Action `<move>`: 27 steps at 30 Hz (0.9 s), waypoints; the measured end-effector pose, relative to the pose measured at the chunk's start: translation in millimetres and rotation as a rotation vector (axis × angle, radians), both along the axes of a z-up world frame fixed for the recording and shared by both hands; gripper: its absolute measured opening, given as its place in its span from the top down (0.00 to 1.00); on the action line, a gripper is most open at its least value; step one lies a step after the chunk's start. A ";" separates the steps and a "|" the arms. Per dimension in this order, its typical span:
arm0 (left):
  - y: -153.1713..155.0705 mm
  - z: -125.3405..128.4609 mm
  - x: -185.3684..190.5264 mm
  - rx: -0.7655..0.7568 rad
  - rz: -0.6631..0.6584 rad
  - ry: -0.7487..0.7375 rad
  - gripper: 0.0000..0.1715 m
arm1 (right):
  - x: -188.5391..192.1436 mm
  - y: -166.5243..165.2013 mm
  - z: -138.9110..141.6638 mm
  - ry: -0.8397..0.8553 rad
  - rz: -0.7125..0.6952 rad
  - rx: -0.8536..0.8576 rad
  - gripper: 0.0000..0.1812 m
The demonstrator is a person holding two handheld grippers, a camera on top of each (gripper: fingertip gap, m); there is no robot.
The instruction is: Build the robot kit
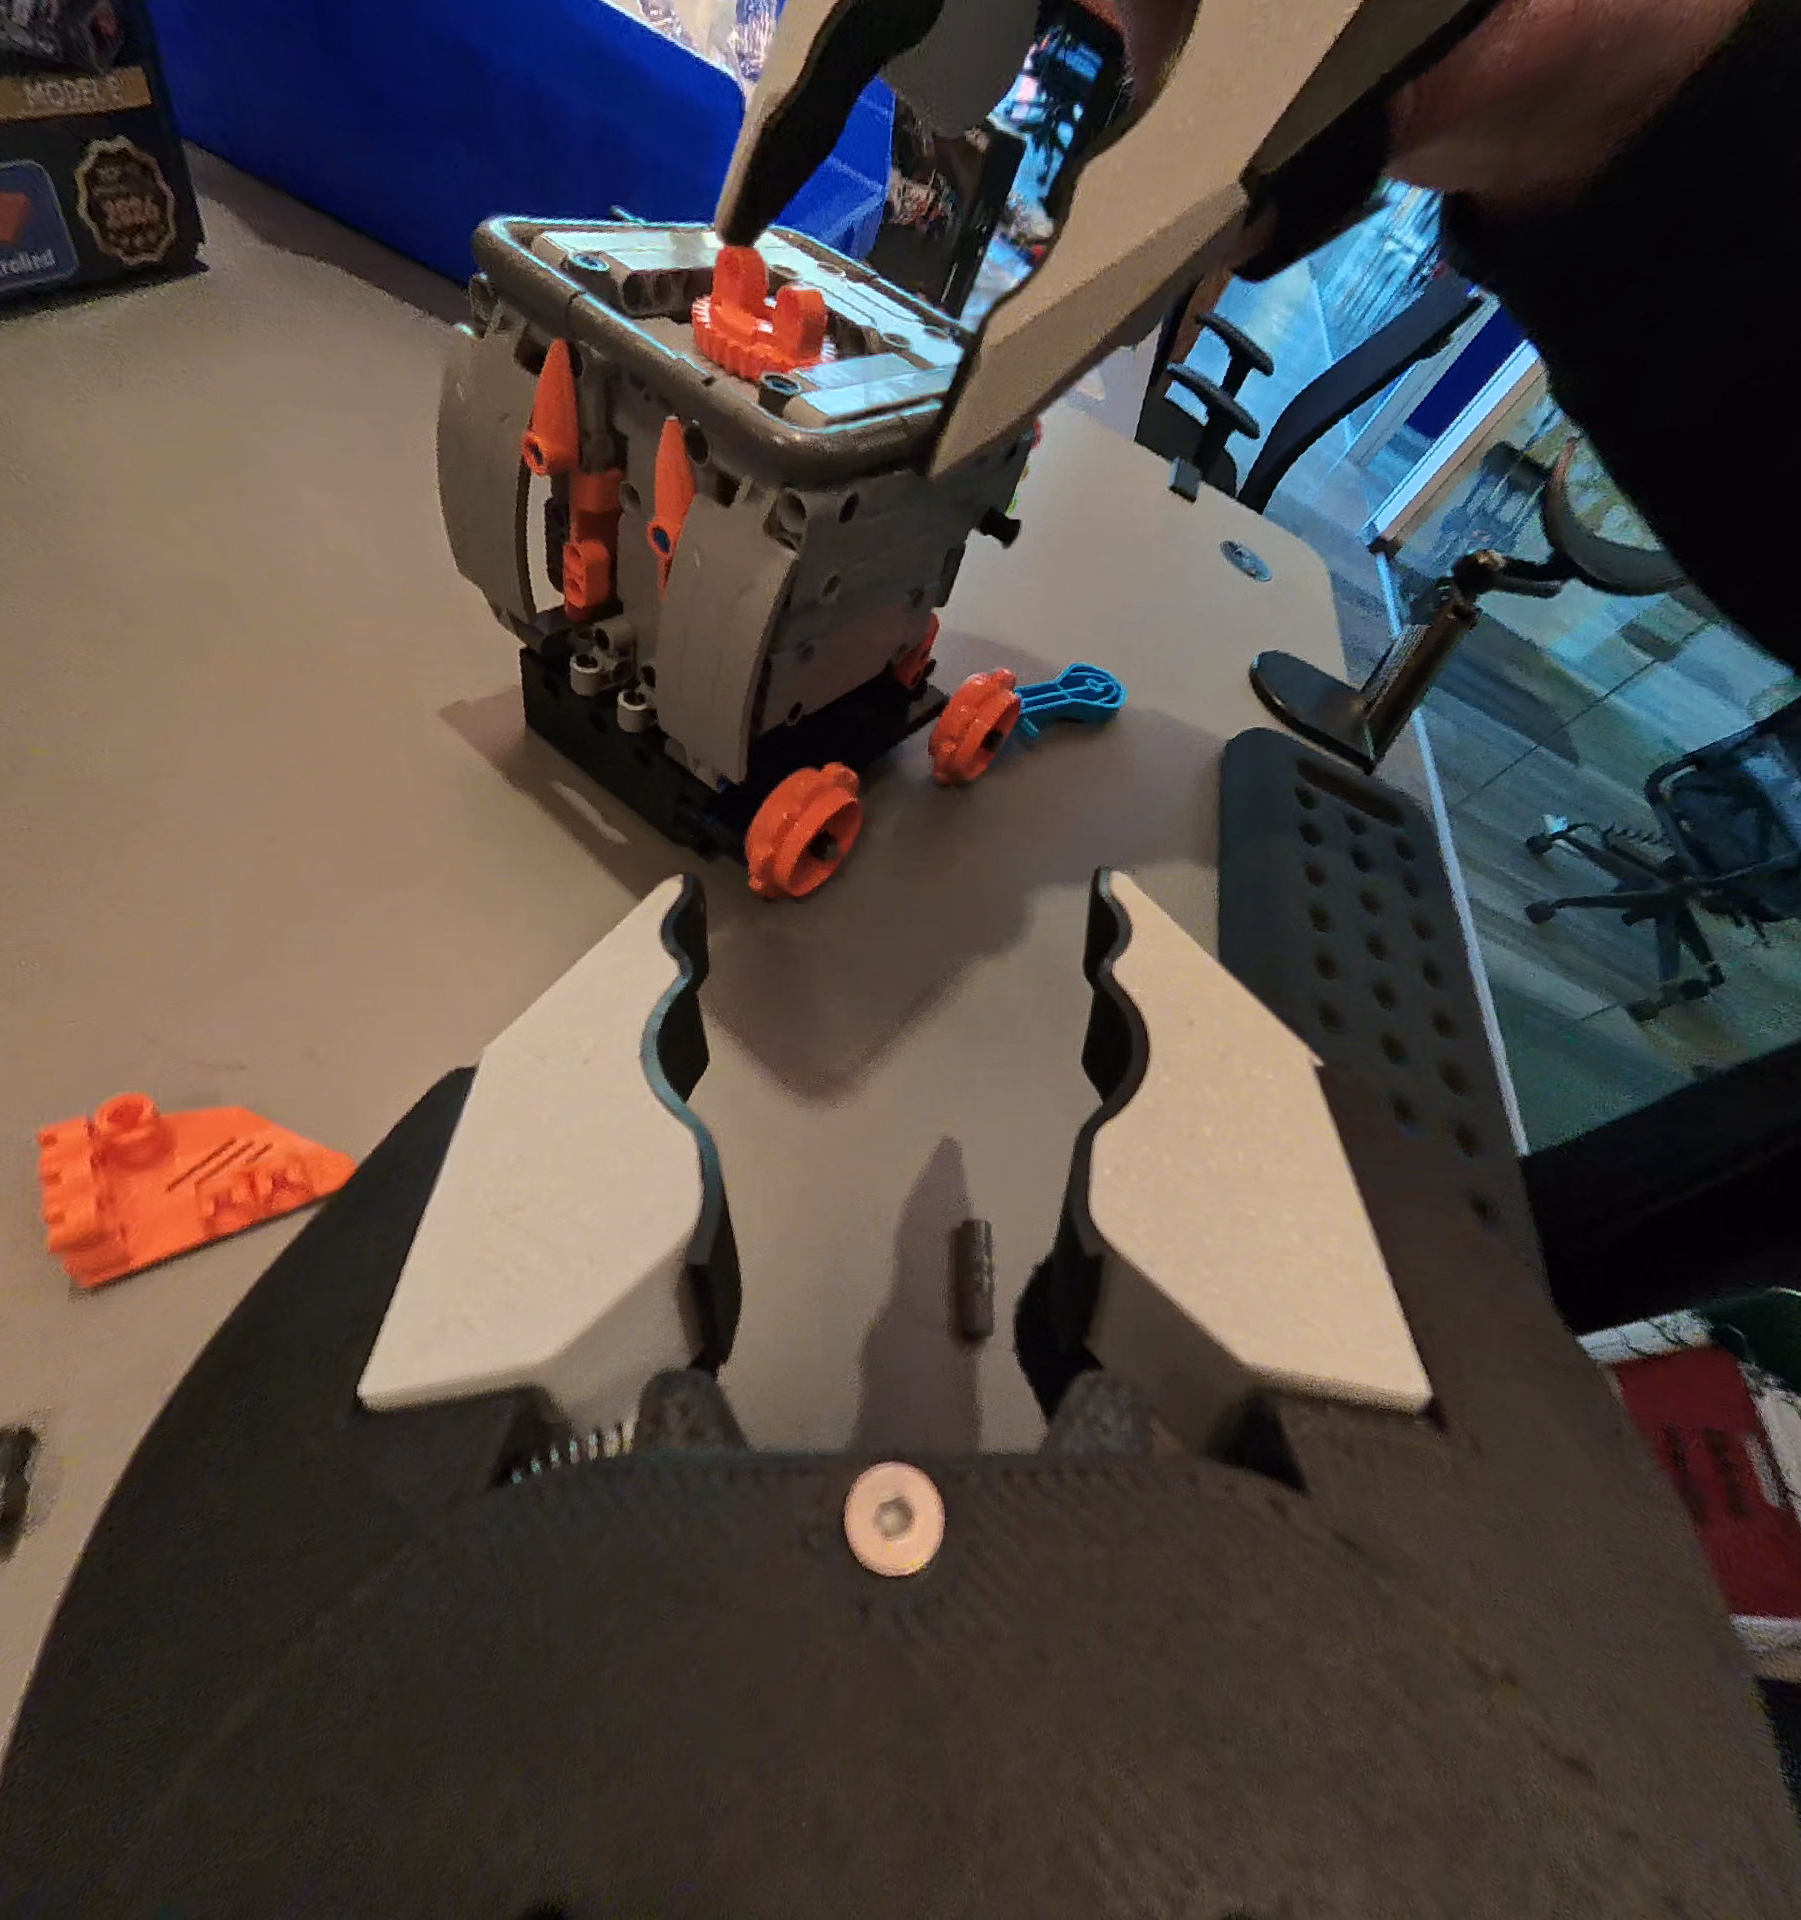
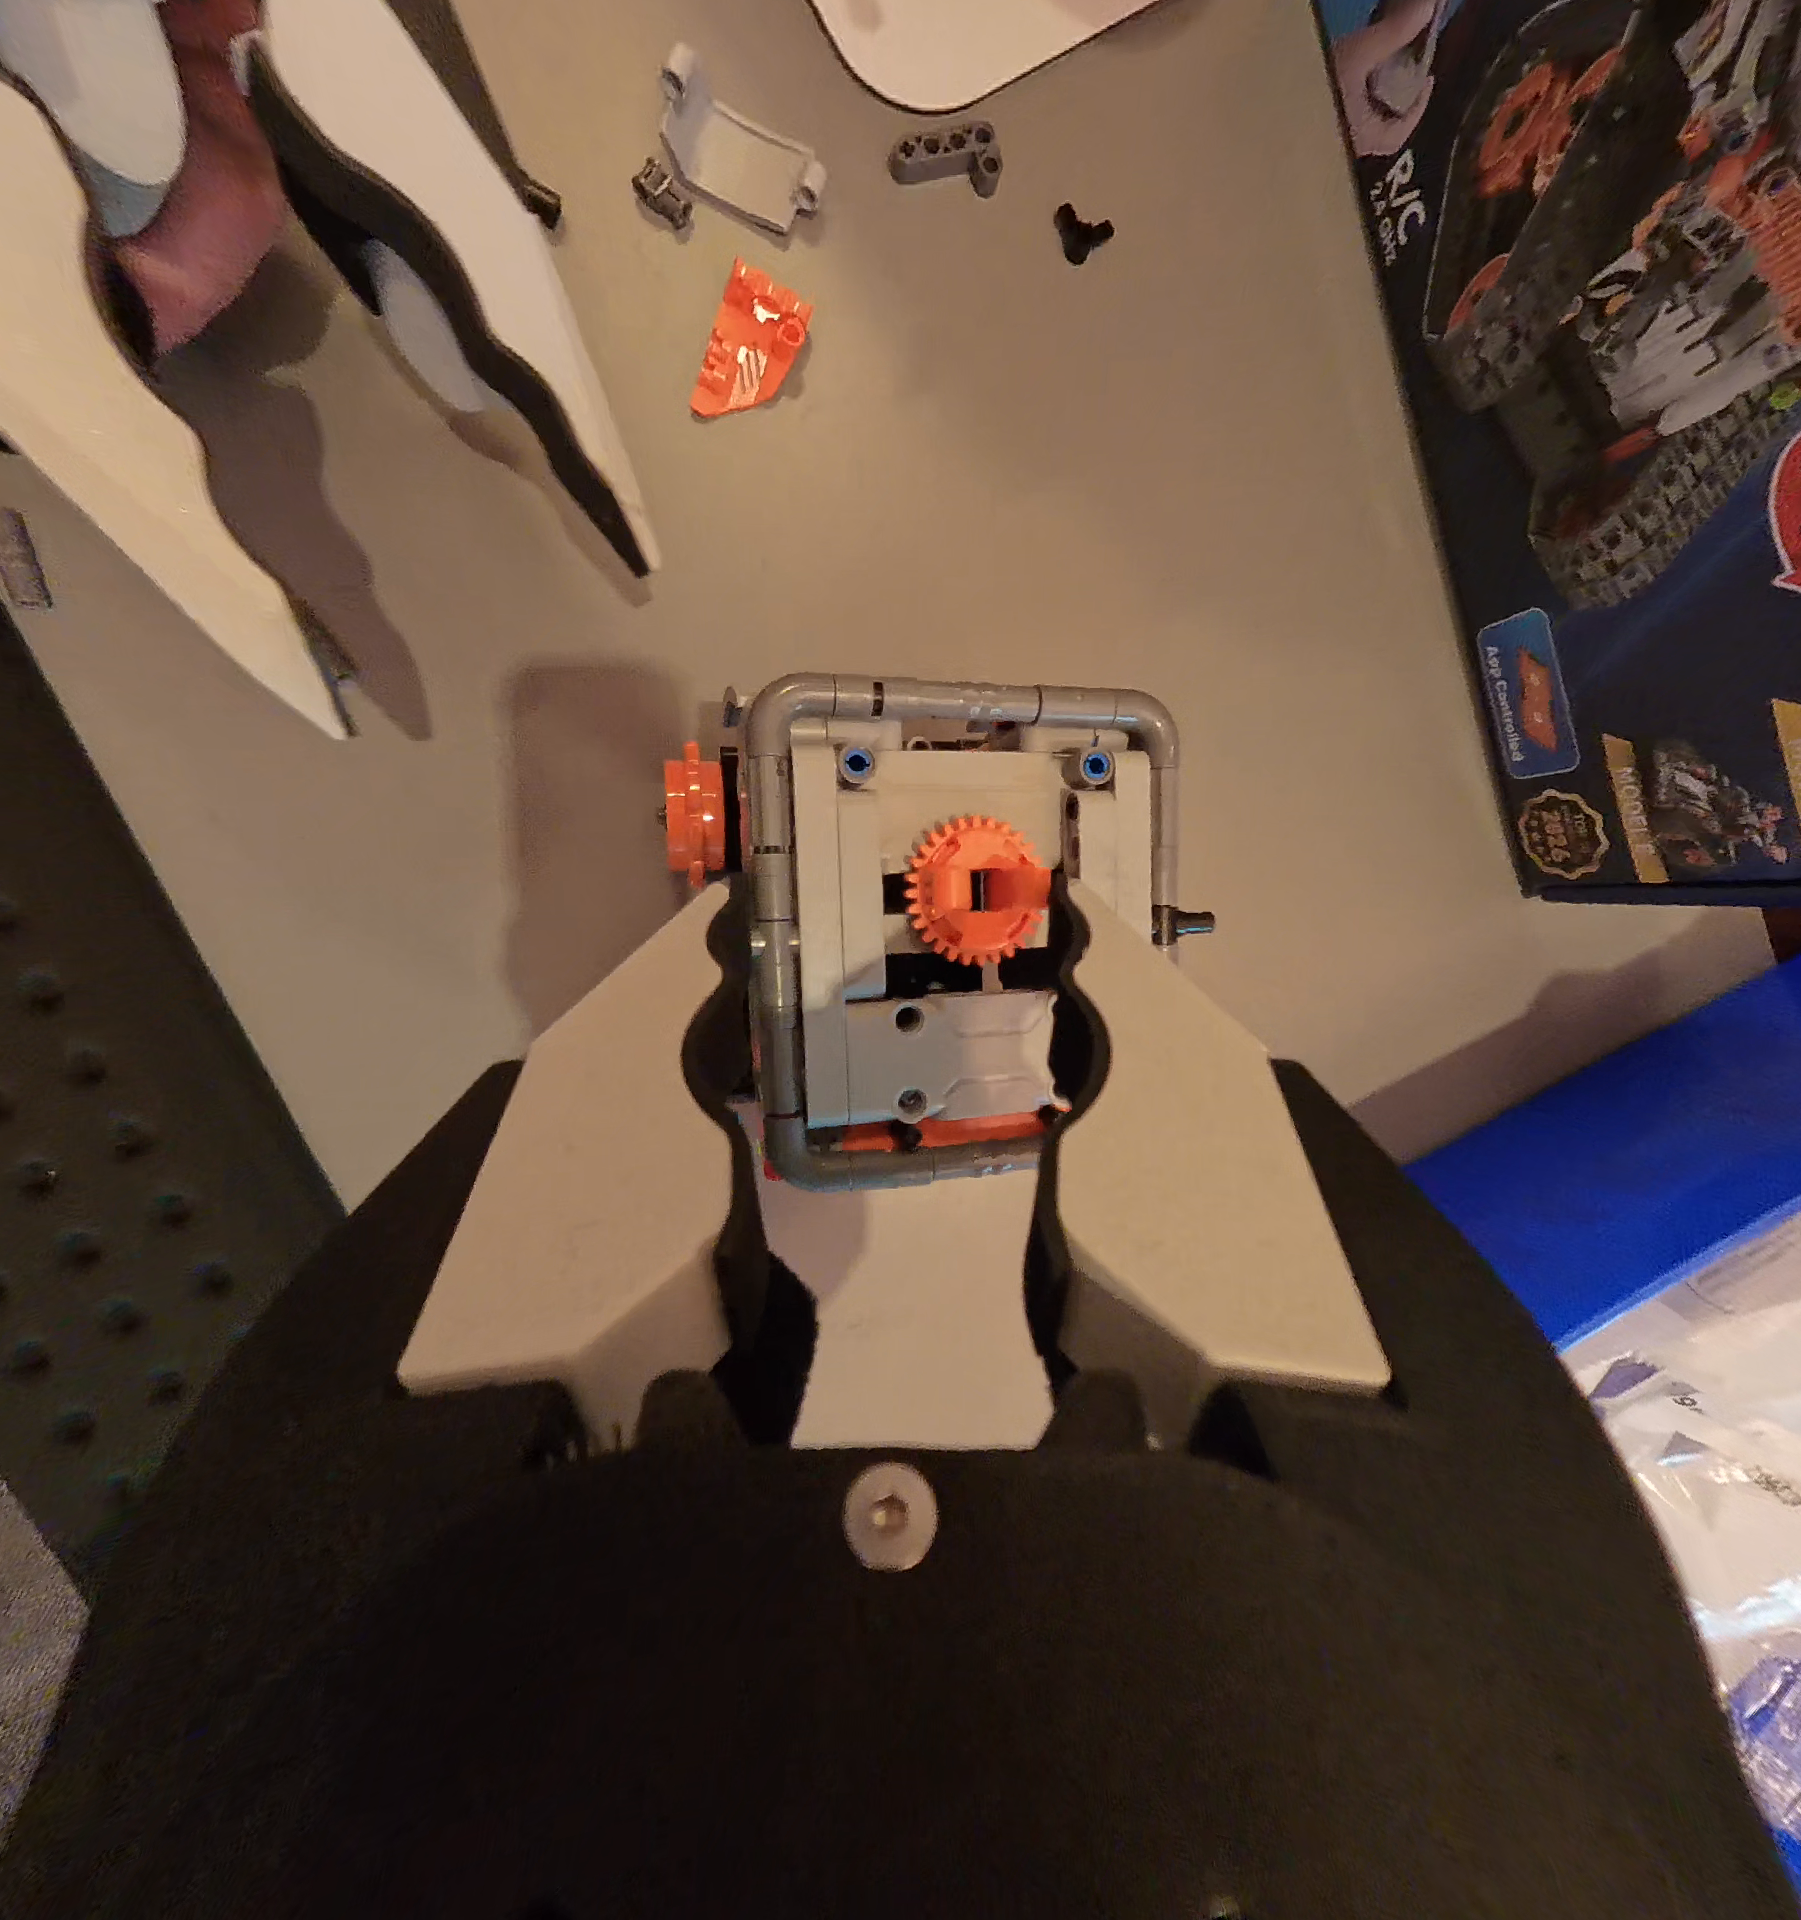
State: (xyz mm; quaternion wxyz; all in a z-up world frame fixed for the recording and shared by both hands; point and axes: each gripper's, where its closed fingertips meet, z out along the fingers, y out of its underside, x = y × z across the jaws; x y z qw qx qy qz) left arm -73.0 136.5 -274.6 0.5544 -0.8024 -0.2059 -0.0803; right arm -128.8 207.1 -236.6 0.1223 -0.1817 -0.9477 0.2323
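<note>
Brick model [image 2: 953, 925] sits directly under right claw [image 2: 891, 904], fingers apart, one tip touching its orange top gear [image 2: 969, 883]; left claw [image 1: 896, 904] apart, empty, farther off.

A printed box [image 2: 1644, 436] and a blue bin [image 2: 1644, 1132] stand at the grey surface's [image 2: 1083, 520] edge; an orange panel [image 2: 750, 338] and small grey pieces [image 2: 740, 166] lie loose.

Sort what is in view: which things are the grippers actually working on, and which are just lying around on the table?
Being handled:
- right gripper, open, over the grey block model
- its fingertip at the orange gear on top
- left gripper, open, holding nothing

Lying about:
- orange panel
- blue tool
- loose orange wheel
- grey beam
- toy box
- blue bin
</note>
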 end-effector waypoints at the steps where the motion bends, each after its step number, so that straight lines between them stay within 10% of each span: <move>1: 3.3 -0.6 -3.0 -0.008 0.004 0.011 0.58 | 1.0 -0.2 -0.1 -0.004 0.007 0.005 0.70; 27: 13.3 0.0 -24.2 0.026 0.019 0.064 0.59 | -0.4 -6.7 -4.1 0.197 -0.010 0.163 0.68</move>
